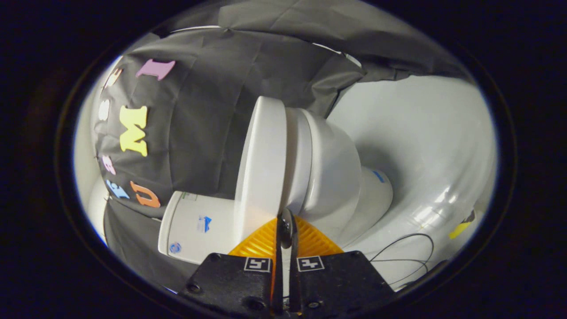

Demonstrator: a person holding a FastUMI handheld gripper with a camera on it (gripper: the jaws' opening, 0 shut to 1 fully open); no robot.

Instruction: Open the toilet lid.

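The view is rolled on its side. A white toilet stands on the white floor, its flat lid resting against the seat over the bowl. The tank lies behind the lid, near the black cloth wall. My gripper is shut, fingers pressed together with nothing between them. Their tips sit right at the lid's front rim, by the seam where the lid meets the seat. Whether the tips touch the rim I cannot tell.
The toilet's pedestal meets the glossy white floor beyond the bowl. A thin black cable loops over the floor beside the fingers. A small yellow object lies farther out. The black cloth wall hangs close behind the tank.
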